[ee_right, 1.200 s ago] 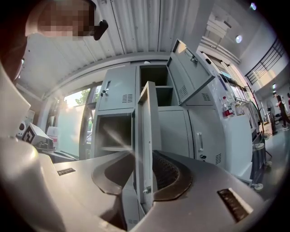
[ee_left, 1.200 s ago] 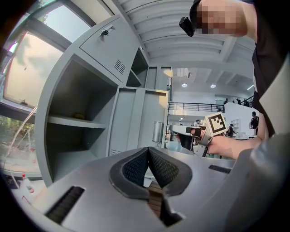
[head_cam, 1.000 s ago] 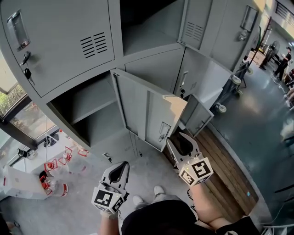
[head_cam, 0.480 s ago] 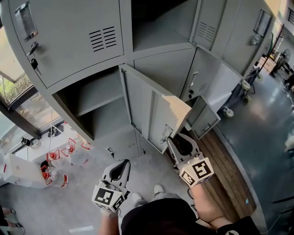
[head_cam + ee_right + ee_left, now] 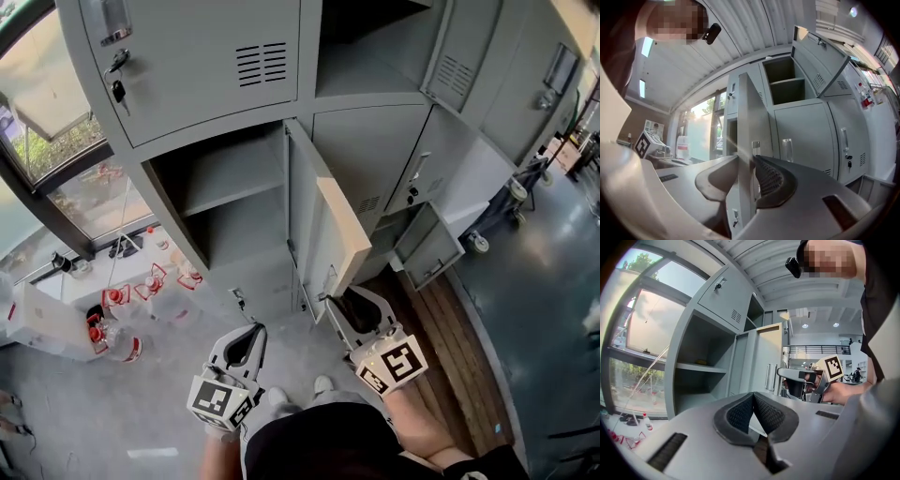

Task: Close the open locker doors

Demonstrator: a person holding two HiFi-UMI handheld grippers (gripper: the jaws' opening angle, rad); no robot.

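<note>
Lower door swung leftward, now half shut. Right gripper jaws grip its edge, just eased wider; left gripper jaws clenched, empty. Next: swing door home, further left.

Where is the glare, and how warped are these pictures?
Head view: sun lights up the top edge of the open locker door, sharp overall. Left gripper view: the window is washed out, the locker frame bows from the wide lens. Right gripper view: a pale flare streak crosses the door; dark corners.
</note>
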